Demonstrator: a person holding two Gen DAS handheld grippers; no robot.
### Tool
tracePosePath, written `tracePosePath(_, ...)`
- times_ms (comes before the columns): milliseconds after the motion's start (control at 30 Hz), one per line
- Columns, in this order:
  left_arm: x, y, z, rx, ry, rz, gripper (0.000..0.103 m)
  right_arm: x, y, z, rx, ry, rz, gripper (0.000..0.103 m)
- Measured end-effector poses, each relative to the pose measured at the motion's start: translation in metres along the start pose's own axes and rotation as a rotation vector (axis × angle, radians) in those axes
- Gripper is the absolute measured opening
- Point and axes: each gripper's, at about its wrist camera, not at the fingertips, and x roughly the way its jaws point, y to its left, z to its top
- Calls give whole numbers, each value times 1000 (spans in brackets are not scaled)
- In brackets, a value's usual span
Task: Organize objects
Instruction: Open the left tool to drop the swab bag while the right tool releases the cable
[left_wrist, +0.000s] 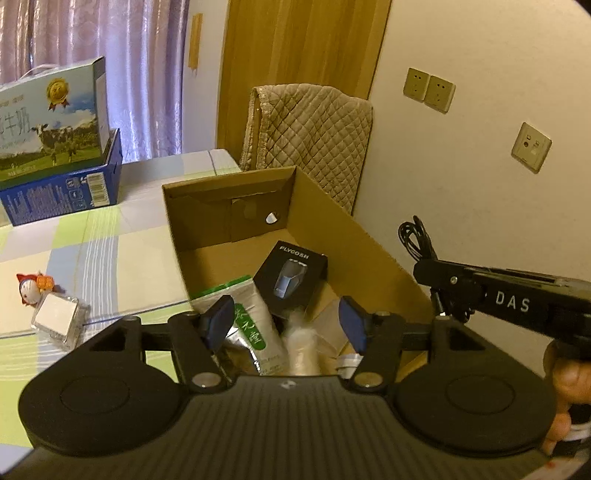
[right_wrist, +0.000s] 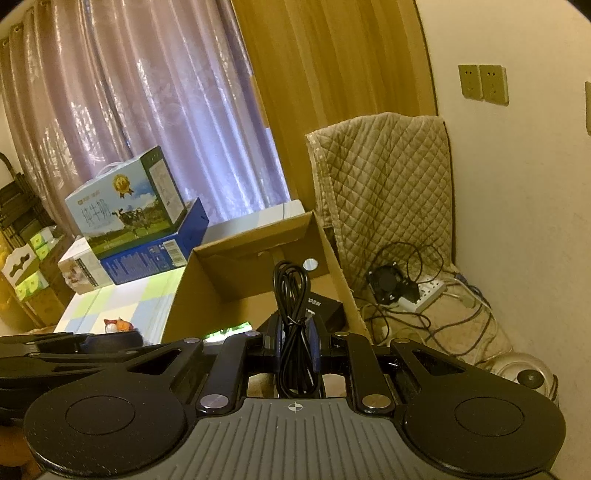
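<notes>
The right tongs (right_wrist: 295, 350) are clenched on a coiled black cable (right_wrist: 293, 314), whose long axis stands upright between the blue pads, its loop rising above them. The cardboard box (right_wrist: 221, 284) lies straight ahead and below, so the bundle hangs at the near rim of the opening; a short reach forward and a lowering would likely put it inside. The left tongs (left_wrist: 288, 325) are released and hold nothing, hovering over the near end of the same box, above a white-and-green tube (left_wrist: 258, 325) and a black shaver box (left_wrist: 291, 280) already inside. On the desk (left_wrist: 110, 258) to the left, well apart from the box, sit a small figurine (left_wrist: 33, 288) and a clear plastic case (left_wrist: 57, 321), apparently yet to be stowed; the left tongs are nearer these.
</notes>
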Motion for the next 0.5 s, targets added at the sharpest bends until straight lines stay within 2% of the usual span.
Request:
tracePosePath(300,-19,24,-13,-4,9,56,60,7,13,-1,1,8,24,12)
tracePosePath(500,-30,40,-17,-20,10,82,61,12,20,3,37,-19,57,12)
